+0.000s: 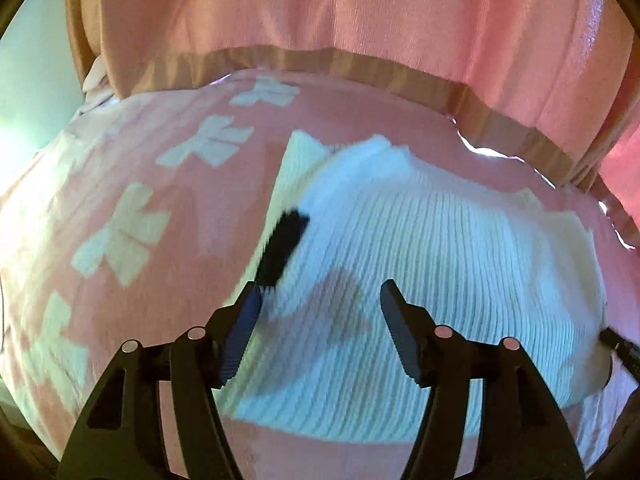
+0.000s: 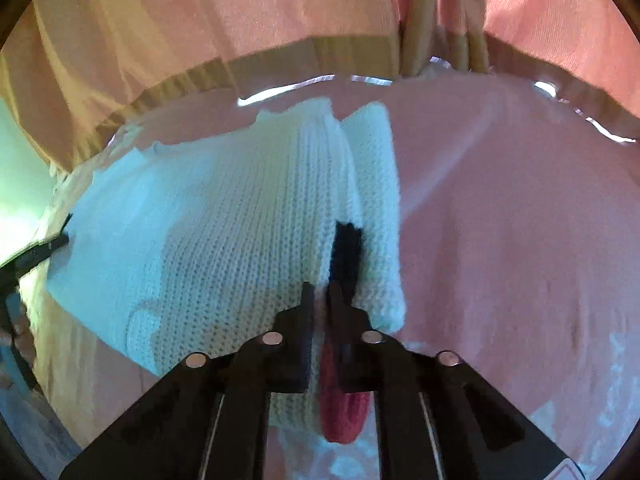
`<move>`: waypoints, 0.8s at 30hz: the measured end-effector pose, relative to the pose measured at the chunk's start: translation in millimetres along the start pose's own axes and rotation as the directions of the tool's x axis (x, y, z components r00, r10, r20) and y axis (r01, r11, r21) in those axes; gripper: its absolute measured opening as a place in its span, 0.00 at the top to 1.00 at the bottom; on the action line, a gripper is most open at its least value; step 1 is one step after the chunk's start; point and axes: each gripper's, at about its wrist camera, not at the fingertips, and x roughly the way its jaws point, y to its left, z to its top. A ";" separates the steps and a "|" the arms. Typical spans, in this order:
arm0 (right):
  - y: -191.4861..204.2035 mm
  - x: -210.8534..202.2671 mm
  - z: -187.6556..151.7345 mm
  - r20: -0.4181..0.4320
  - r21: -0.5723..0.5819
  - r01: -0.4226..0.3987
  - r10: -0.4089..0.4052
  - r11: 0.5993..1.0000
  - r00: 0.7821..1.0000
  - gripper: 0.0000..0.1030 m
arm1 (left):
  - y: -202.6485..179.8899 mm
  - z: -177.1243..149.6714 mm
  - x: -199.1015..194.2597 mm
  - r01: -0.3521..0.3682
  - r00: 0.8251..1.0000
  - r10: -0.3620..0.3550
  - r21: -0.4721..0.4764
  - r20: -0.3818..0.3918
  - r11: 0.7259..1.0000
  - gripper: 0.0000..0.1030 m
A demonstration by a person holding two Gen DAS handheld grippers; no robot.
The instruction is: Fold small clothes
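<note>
The white ribbed knit garment (image 1: 420, 248) lies spread on the pink cloth with pale cross-shaped patches (image 1: 132, 236) that covers the desk. In the left wrist view the garment sits to the right, the patches in a row to its left. Behind both hangs a pink curtain with a tan hem (image 1: 360, 12). The left tongs (image 1: 320, 296) hover above the garment's near part, jaws apart. In the right wrist view the right tongs (image 2: 318, 294) pinch the garment's near right fold, bare cloth lying to its right.
</note>
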 end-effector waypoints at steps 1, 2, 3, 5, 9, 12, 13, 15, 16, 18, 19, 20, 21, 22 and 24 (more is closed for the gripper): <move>-2.7 -7.3 2.5 0.026 0.011 -0.001 0.000 1.000 1.000 0.93 | -1.9 -3.7 -3.7 -0.007 1.000 0.007 0.005 0.009 1.000 0.42; -4.0 -15.0 3.8 0.048 0.010 0.007 -0.008 1.000 0.999 0.93 | -2.1 -7.7 -10.4 -0.010 1.000 0.010 0.002 0.030 1.000 0.42; -5.3 -20.5 1.4 0.063 0.008 0.013 -0.014 1.000 0.998 0.88 | -2.3 -10.1 -14.6 -0.004 0.999 0.004 -0.003 0.037 1.000 0.42; -11.8 -17.5 -9.5 0.027 0.061 0.029 -0.031 0.998 0.999 0.88 | -1.0 -18.0 -19.8 0.011 0.999 -0.011 -0.026 0.030 1.000 0.40; -20.0 -16.7 -35.5 -0.002 0.163 0.006 -0.006 0.987 1.000 0.75 | 9.8 -38.5 -24.1 0.025 1.000 -0.024 -0.140 0.008 0.990 0.36; -13.3 -9.4 -49.2 -0.033 0.179 -0.008 0.014 0.984 0.999 0.66 | 21.0 -47.1 -19.8 0.046 0.999 -0.050 -0.240 -0.010 0.970 0.36; -12.4 -8.6 -51.4 -0.035 0.183 -0.001 0.008 0.983 0.999 0.65 | 23.8 -48.7 -19.5 0.042 0.999 -0.044 -0.262 -0.003 0.964 0.36; -11.0 -7.5 -52.3 -0.032 0.186 0.005 0.001 0.982 1.000 0.63 | 28.9 -48.3 -20.1 0.050 0.999 -0.044 -0.291 0.027 0.955 0.36; -11.1 -7.1 -51.2 -0.032 0.189 0.004 0.003 0.982 0.999 0.63 | 31.2 -48.7 -23.1 0.052 0.998 -0.039 -0.301 0.047 0.952 0.36; -14.0 -6.8 -50.5 -0.025 0.205 -0.012 0.017 0.979 1.000 0.62 | 37.7 -51.9 -30.3 0.049 0.996 -0.022 -0.331 0.085 0.942 0.36; -16.7 -4.9 -50.9 -0.032 0.211 -0.015 0.022 0.977 0.999 0.61 | 41.6 -53.2 -32.7 0.036 0.995 -0.003 -0.349 0.095 0.936 0.35; -18.3 -2.1 -51.1 -0.041 0.217 -0.019 0.028 0.976 0.999 0.64 | 46.8 -55.1 -32.4 0.025 0.995 0.013 -0.376 0.099 0.926 0.35; -18.7 2.0 -51.1 -0.050 0.224 -0.022 0.034 0.974 0.998 0.77 | 49.7 -55.0 -29.2 0.018 0.996 0.016 -0.387 0.086 0.922 0.34; -18.3 2.8 -50.3 -0.048 0.218 -0.020 0.031 0.976 0.998 0.83 | 52.2 -53.5 -22.4 0.013 0.998 0.011 -0.393 0.058 0.919 0.34; -17.8 -5.5 -45.2 -0.013 0.215 -0.041 0.045 0.976 0.999 0.91 | 56.2 -52.7 -10.1 0.003 1.000 0.002 -0.409 0.012 0.913 0.34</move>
